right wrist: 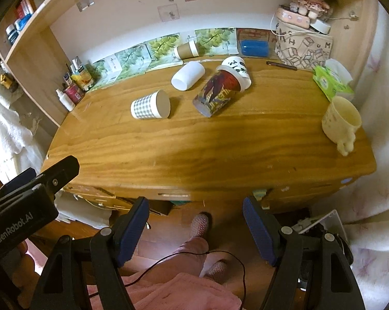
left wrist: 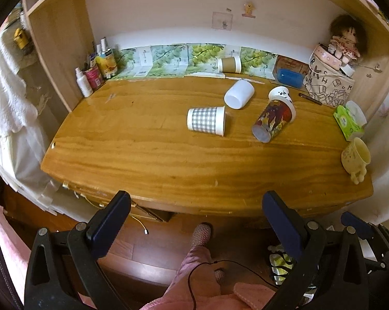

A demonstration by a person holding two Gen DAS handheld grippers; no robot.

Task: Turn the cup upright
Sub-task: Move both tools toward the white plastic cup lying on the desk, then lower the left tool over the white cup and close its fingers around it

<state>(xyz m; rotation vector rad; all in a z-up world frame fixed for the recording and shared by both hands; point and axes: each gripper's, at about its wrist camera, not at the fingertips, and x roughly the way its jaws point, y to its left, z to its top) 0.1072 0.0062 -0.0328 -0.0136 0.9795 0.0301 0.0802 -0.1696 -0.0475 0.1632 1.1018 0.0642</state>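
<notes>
Right wrist view: both grippers spread wide, holding nothing, off the desk's near edge.
Checked cup (right wrist: 150,105) lies on its side mid-desk (right wrist: 194,149), long axis left-right, mouth to the right; left gripper (left wrist: 195,214) seems nearer than right gripper (right wrist: 195,219). Bare wood between.

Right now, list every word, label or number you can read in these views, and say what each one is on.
"GenRobot.AI": on the body of the left tool, seen from the right wrist view.
Scattered single letters, "H", "U", "M": on the block-patterned bag.
Lettering on the colourful cup: distorted, unreadable.
Labels on the bottles, green tissue pack and grape-print papers: too small to read.
</notes>
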